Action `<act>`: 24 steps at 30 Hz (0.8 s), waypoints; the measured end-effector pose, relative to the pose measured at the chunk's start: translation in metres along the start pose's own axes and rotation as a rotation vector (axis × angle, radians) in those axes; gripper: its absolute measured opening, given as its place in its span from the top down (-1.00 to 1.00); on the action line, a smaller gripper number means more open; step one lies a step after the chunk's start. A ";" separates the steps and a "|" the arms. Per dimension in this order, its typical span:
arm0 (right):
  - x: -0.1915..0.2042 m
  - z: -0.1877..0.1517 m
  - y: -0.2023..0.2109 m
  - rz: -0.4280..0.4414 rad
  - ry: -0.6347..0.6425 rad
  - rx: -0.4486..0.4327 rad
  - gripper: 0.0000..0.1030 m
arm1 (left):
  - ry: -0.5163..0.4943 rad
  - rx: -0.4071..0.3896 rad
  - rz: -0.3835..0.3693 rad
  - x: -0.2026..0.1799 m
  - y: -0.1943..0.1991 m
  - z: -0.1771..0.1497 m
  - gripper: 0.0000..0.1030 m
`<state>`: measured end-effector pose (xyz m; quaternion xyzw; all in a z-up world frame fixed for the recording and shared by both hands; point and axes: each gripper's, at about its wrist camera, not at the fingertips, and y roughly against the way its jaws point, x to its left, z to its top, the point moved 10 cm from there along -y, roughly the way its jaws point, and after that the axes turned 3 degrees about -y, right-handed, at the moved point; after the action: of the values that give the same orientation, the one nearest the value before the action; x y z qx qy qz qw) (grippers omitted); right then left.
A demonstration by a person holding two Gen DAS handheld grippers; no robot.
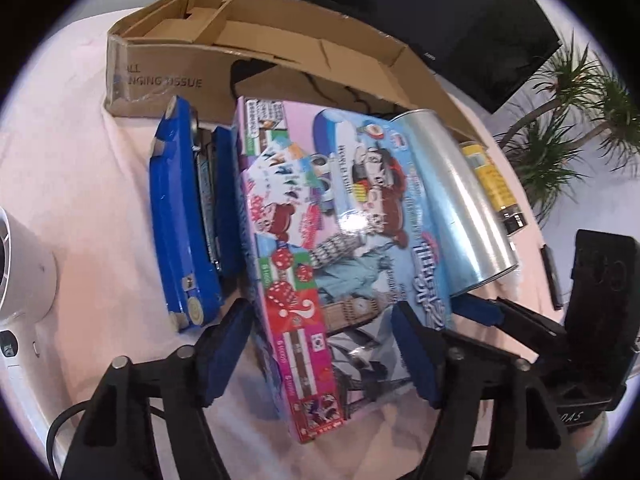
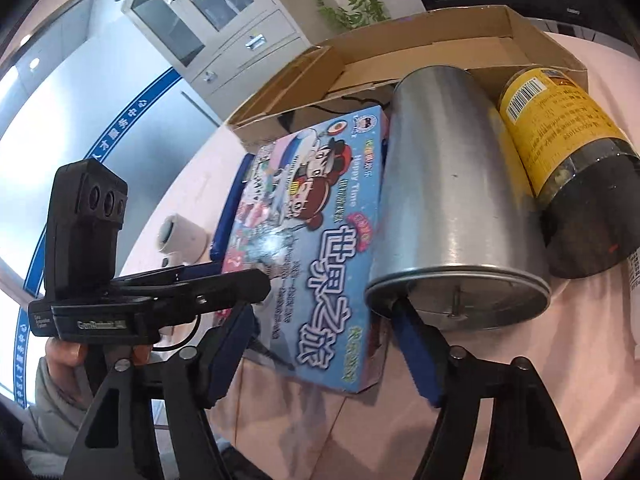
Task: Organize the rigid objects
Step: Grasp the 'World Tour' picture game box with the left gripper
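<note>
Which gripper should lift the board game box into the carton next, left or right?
Left. The left gripper already straddles the board game box, jaws open. The right gripper sits off its corner, one finger against the metal can.

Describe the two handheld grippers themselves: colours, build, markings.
Both match: black angular linkage arms with silver pivot pins and blue pads on the jaws. The left gripper, seen from the right wrist, carries a black camera block with three lenses and white lettering, too blurred to read. The right gripper shows the same block.
</note>
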<state>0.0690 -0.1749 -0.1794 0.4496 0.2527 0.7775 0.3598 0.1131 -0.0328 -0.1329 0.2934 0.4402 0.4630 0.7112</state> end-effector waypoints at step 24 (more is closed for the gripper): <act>0.031 -0.023 -0.017 -0.165 0.125 0.072 -0.34 | 0.031 0.013 -0.011 0.002 0.005 -0.010 -0.42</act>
<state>0.0439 -0.1415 -0.1867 0.3904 0.3386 0.7621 0.3900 0.1029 -0.0286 -0.1342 0.2883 0.4556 0.4609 0.7049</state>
